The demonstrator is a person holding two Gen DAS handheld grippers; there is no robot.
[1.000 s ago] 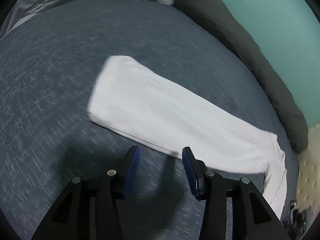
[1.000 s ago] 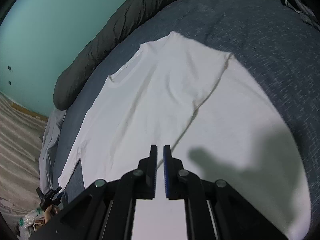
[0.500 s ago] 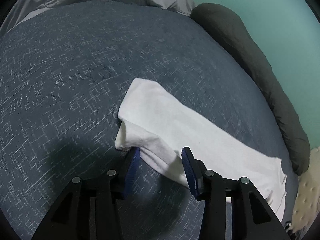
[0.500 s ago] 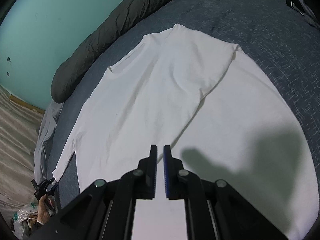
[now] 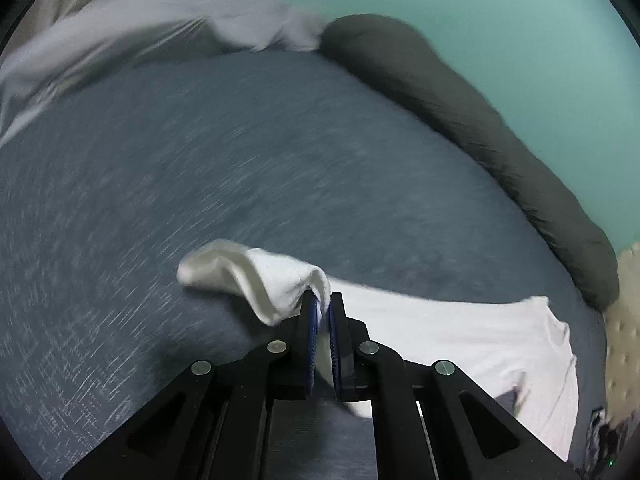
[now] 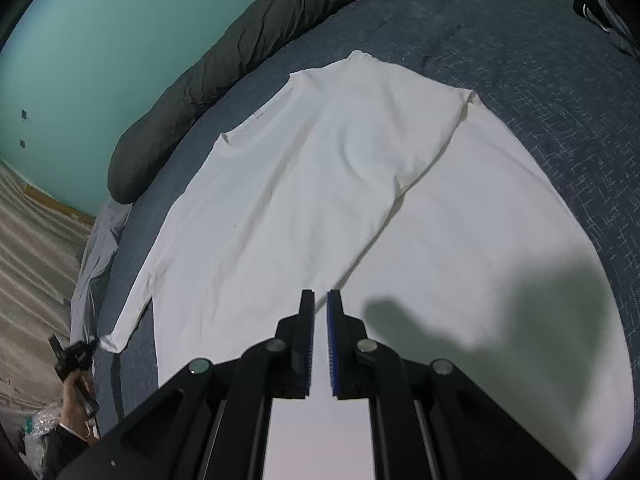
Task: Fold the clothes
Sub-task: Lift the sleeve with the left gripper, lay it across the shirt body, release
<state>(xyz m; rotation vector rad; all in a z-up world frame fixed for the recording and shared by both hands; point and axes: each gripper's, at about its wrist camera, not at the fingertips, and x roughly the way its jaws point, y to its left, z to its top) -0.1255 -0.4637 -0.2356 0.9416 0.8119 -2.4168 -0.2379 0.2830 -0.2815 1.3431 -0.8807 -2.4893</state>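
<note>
Surface: dark blue bedspread [image 5: 208,168] along a teal wall [image 5: 500,40], with a dark bolster [image 5: 460,120] at its far edge.
Garment: white T-shirt [image 6: 320,184] spread flat on the bedspread, one side already folded over its middle.
Change: half a second ago the left gripper [image 5: 323,300] stood apart around the sleeve [image 5: 256,276]; now it is clamped on that sleeve and lifting it off the bedspread.
Right gripper [image 6: 320,300]: jaws together over the shirt's lower part; whether cloth is pinched cannot be told.
Meaning: sleeve secured, so folding it inward over the shirt body is likely next.
</note>
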